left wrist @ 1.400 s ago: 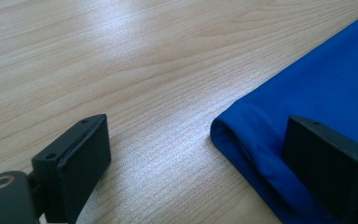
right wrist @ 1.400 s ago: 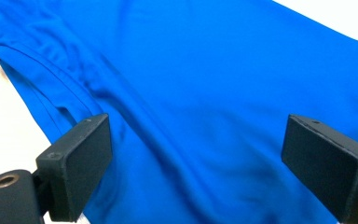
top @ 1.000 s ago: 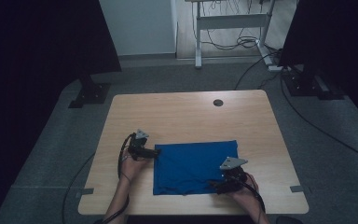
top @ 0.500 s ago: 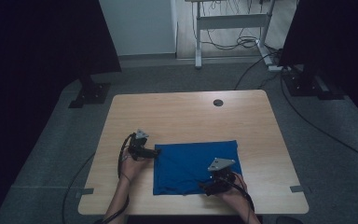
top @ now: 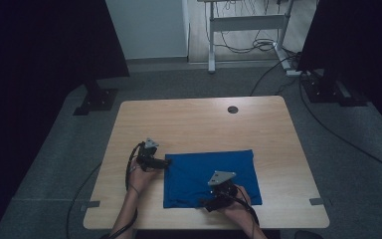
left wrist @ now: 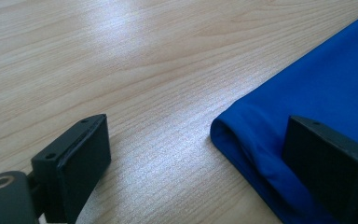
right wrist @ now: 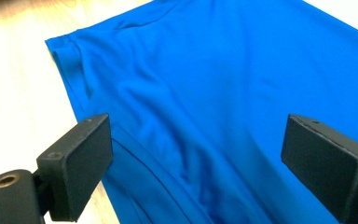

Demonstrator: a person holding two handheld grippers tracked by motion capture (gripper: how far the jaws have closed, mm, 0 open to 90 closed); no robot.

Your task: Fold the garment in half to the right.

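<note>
A folded blue cloth (top: pixel 209 177) lies flat on the near half of the wooden table (top: pixel 204 124). My left gripper (top: pixel 165 163) rests at the cloth's far left corner, open, with the folded corner (left wrist: pixel 242 140) between its jaws and one jaw over the cloth. My right gripper (top: pixel 208 204) hovers over the cloth's near edge, pointing left, open, with the blue fabric (right wrist: pixel 205 107) spread below its jaws. Nothing is held by either gripper.
A small round dark hole (top: pixel 233 109) sits near the table's far edge. Dark panels on stands flank the table at left (top: pixel 94 94) and right (top: pixel 328 84). Cables (top: pixel 258 45) trail across the floor behind.
My right gripper has moved left along the cloth's near edge, from its right part to about its middle. The left gripper has stayed at the far left corner.
</note>
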